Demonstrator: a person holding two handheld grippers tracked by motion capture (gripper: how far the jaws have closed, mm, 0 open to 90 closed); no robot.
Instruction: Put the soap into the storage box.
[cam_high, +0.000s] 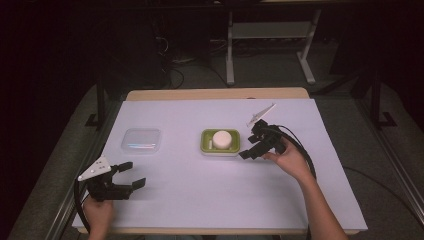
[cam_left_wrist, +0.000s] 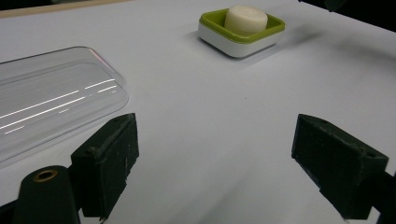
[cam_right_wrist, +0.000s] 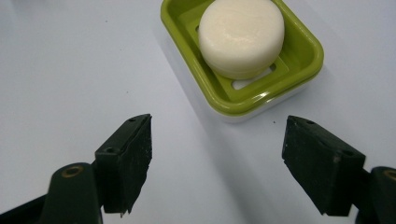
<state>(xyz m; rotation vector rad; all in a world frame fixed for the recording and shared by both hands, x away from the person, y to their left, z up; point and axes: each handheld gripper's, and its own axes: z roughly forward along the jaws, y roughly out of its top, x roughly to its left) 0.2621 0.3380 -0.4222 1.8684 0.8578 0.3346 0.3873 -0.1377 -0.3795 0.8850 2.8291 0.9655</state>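
A round cream soap bar (cam_high: 222, 138) (cam_right_wrist: 241, 35) lies in a green and white soap dish (cam_high: 206, 145) (cam_right_wrist: 306, 58) at the middle of the white table. My right gripper (cam_high: 251, 143) (cam_right_wrist: 219, 158) is open just to the right of the dish, with its jaws spread wide, pointing at it and holding nothing. A clear plastic lid (cam_high: 142, 140) (cam_left_wrist: 51, 100) lies flat to the left of the dish. Near the front left edge my left gripper (cam_high: 133, 174) (cam_left_wrist: 222, 158) stands open and empty, short of the lid. Farther off in the left gripper view are the dish (cam_left_wrist: 219, 39) and the soap (cam_left_wrist: 246, 18).
The white sheet (cam_high: 200, 200) covers a wooden table with open surface in front and behind the dish. White desk legs (cam_high: 230, 55) and cables stand on the dark floor beyond the far edge.
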